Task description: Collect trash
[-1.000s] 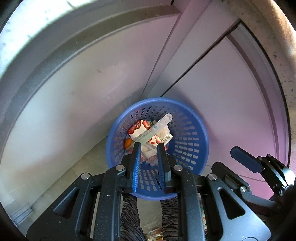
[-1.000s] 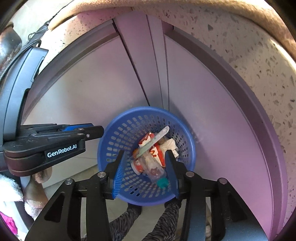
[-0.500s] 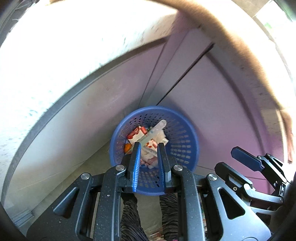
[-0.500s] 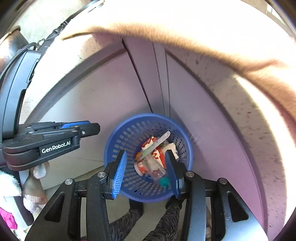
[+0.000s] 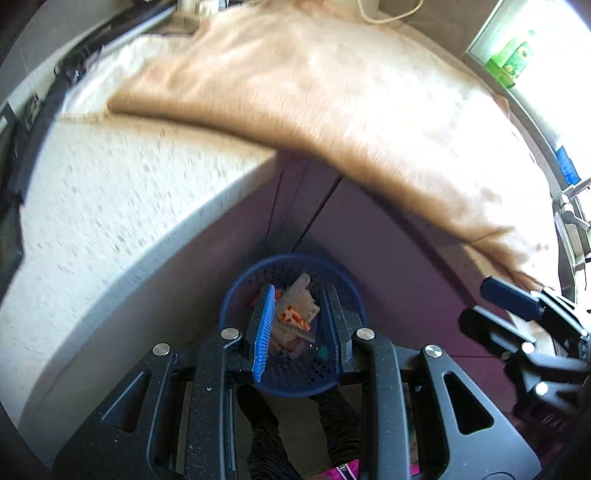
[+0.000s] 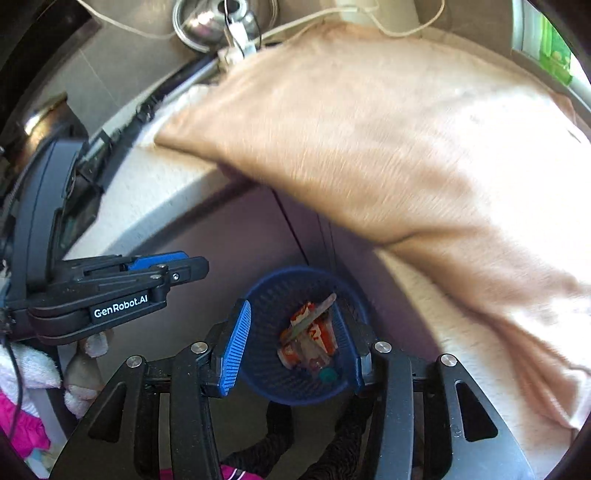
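A blue perforated trash basket [image 5: 343,280] stands on the floor in the corner of purple cabinet doors, far below both grippers; it also shows in the right wrist view [image 6: 269,295]. It holds wrappers and packets [image 5: 295,317], seen in the right wrist view too [image 6: 310,339]. My left gripper [image 5: 297,328] is open and empty, high above the basket. My right gripper [image 6: 291,343] is open and empty, wider apart, above the basket as well. The left gripper's body shows at the left of the right wrist view [image 6: 110,291].
A speckled white countertop [image 5: 103,206] wraps around the corner, partly covered by a tan cloth [image 5: 332,103], also in the right wrist view [image 6: 388,147]. A steel pot [image 6: 221,18] and cables lie at the back. The person's legs [image 5: 266,424] are below.
Both grippers have risen well above the basket, which now looks smaller. The countertop and tan cloth have come into view. Both grippers stay open and empty.
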`<state>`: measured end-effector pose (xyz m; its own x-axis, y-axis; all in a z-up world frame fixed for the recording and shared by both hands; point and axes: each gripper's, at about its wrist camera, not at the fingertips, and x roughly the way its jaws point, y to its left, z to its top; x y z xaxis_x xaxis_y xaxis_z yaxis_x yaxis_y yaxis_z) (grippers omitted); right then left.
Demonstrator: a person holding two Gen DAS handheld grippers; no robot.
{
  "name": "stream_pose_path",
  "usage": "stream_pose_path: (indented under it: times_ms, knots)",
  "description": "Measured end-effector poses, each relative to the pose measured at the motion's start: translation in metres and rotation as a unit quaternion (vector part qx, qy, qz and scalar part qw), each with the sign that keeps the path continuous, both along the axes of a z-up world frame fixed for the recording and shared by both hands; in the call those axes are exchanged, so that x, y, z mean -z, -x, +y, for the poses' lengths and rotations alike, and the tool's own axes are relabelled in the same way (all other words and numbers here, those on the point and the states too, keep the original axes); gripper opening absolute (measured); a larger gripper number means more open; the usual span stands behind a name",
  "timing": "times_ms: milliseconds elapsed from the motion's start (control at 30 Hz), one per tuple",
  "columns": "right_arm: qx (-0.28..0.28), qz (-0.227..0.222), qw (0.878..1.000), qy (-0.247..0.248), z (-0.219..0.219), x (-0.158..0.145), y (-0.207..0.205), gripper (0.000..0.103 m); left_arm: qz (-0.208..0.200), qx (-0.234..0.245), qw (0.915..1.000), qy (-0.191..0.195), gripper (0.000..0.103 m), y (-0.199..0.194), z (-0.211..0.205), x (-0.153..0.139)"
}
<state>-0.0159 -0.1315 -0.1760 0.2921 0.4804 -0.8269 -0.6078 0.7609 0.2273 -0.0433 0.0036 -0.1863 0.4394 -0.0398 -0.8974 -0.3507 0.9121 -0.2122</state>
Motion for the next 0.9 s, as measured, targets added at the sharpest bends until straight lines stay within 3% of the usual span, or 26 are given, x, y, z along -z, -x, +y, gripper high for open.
stream_pose_path:
  times_ms: [100,433,500,633,700,900]
  knots:
    - [0.009,-0.012,1.0,-0.013,-0.01,-0.016,-0.001,0.05,-0.016,0.004,0.9998,-0.014,0.035,0.001,-0.003,-0.017]
    - [0.047,-0.065,0.996,-0.049,-0.038,-0.069,-0.011,0.055,-0.08,0.0,0.9962,-0.034,0.045,-0.001,0.001,-0.077]
    - [0.053,-0.074,0.994,-0.06,-0.044,-0.08,-0.011,0.059,-0.096,-0.002,0.9946,-0.038,0.056,-0.003,-0.001,-0.09]
    - [0.064,-0.091,0.99,-0.082,-0.059,-0.101,-0.014,0.065,-0.134,0.002,0.9903,-0.039,0.066,-0.006,-0.005,-0.121]
    - [0.065,-0.098,0.988,-0.101,-0.065,-0.112,-0.014,0.073,-0.153,0.005,0.9876,-0.034,0.078,-0.007,-0.005,-0.135]
    - [0.068,-0.105,0.98,-0.153,-0.079,-0.138,-0.02,0.08,-0.202,0.019,0.979,-0.021,0.088,-0.009,-0.013,-0.17]
